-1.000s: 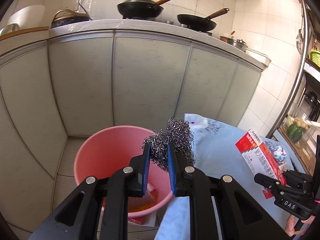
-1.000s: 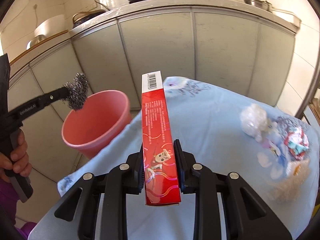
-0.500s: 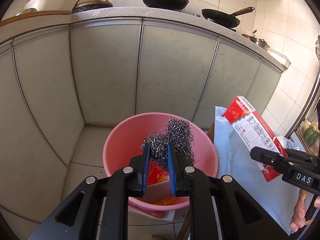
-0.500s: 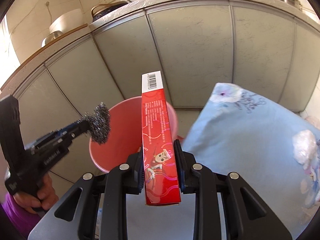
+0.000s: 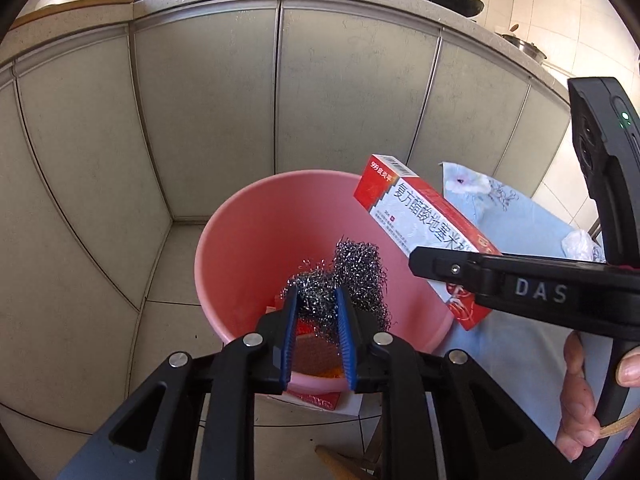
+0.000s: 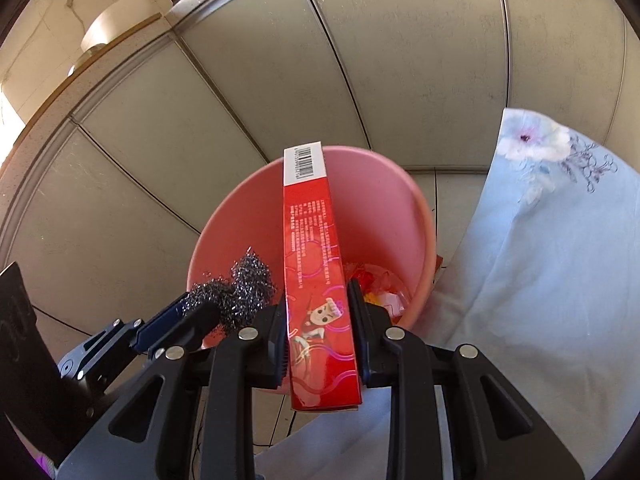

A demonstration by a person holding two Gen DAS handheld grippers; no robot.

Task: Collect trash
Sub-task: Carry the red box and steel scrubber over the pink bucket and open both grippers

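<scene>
Both grippers now over pink bucket (image 5: 256, 240), having swung in from blue tablecloth (image 6: 560, 280) side. Left gripper (image 5: 318, 320) jaws just opening, narrow gap, steel wool scrubber (image 5: 352, 276) between blue pads, whether pads press it I cannot tell. Right gripper (image 6: 320, 332) clamps red medicine box (image 6: 312, 248), box slanting above bucket mouth. Wrappers lie at bucket bottom.

The right hand-held gripper (image 5: 430, 266) bears white "DAS" lettering on its black body. The red-and-white box (image 5: 424, 236) carries "999", Chinese characters only partly legible, and a barcode with unreadable digits.
</scene>
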